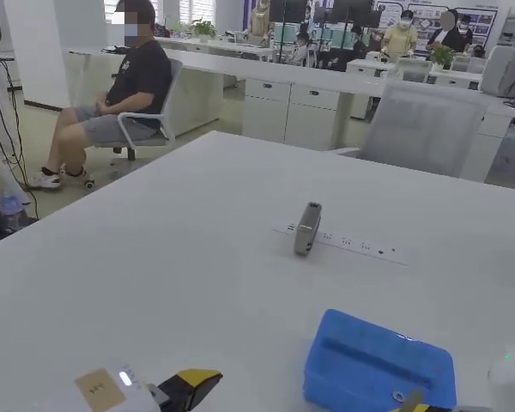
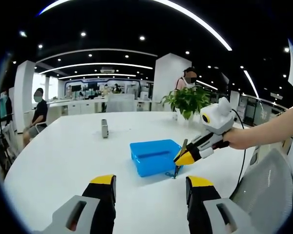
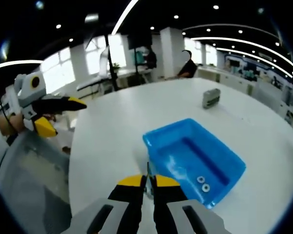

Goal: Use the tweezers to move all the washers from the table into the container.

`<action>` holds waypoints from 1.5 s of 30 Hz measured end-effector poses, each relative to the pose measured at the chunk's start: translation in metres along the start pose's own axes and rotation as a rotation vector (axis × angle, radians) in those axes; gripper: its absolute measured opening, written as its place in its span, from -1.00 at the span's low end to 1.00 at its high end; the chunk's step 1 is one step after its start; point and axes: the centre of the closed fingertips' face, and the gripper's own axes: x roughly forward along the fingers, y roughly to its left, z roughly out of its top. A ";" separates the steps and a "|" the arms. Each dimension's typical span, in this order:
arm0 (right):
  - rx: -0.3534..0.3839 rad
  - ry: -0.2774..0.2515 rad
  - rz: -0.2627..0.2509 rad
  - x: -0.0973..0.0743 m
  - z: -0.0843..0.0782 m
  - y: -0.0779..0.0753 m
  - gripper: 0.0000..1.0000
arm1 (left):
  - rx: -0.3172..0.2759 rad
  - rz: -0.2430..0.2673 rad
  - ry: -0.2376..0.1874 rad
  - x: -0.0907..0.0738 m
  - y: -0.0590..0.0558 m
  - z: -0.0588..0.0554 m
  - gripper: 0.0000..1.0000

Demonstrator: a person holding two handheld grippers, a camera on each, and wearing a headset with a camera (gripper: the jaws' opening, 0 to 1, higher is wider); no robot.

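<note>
An open-plan office is stretching behind a wide white table [image 1: 197, 257], which is offering bare room all round the blue container [image 3: 195, 156]. The right gripper [image 3: 147, 181] is clamping its jaws tight on the tweezers [image 3: 149, 171], hovering at the container's near rim. The left gripper [image 2: 149, 187] is hanging wide open, holding nothing, well apart. Two washers [image 3: 203, 183] are lying inside the container, just ahead of the tweezers.

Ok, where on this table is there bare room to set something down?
The table is bare left of the blue container and the power strip, and in the band between those two. It is tight at the container's near rim, where the right gripper holds the tweezers.
</note>
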 end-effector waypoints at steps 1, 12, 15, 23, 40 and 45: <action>-0.002 0.000 -0.001 0.000 0.000 0.000 -0.94 | 0.002 0.001 0.002 0.000 0.000 0.000 0.14; -0.035 0.000 -0.012 -0.002 0.001 -0.002 -0.96 | 0.010 -0.003 0.007 0.001 -0.001 -0.001 0.12; -0.016 -0.032 -0.006 -0.008 0.008 0.000 -0.96 | 0.009 -0.003 0.007 0.001 -0.001 -0.001 0.12; 0.025 -0.087 0.001 -0.021 0.026 0.002 -0.96 | 0.011 -0.009 0.008 0.001 -0.002 -0.001 0.12; 0.110 -0.176 -0.026 -0.029 0.061 -0.030 -0.96 | 0.006 -0.002 -0.004 0.000 0.000 0.001 0.12; 0.113 -0.167 -0.036 -0.023 0.063 -0.039 -0.96 | 0.004 0.001 -0.006 0.000 0.000 0.002 0.11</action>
